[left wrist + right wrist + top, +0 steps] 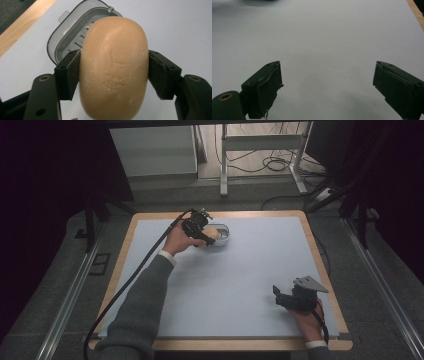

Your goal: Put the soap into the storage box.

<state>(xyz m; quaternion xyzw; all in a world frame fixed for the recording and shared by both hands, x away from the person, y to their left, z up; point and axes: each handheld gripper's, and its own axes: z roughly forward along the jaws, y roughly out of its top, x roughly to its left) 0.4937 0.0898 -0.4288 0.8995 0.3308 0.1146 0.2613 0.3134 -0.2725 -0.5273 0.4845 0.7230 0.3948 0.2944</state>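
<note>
A tan oval soap bar (113, 67) with an embossed mark is clamped between the two black jaws of my left gripper (113, 72). Just beyond it lies a grey soap dish (75, 37) with a slotted floor, partly hidden by the bar. From above, the left gripper (206, 233) holds the soap (210, 234) over the near edge of the clear-rimmed dish (223, 236) at the far middle of the mat. My right gripper (277, 295) rests near the front right of the mat, and its jaws (327, 87) stand wide apart over bare mat.
A pale blue mat (240, 270) covers the table, framed by a wooden edge (320, 265). A black cable (135, 275) trails from the left gripper along the grey sleeve. Table legs and loose cables (270, 165) stand on the floor beyond.
</note>
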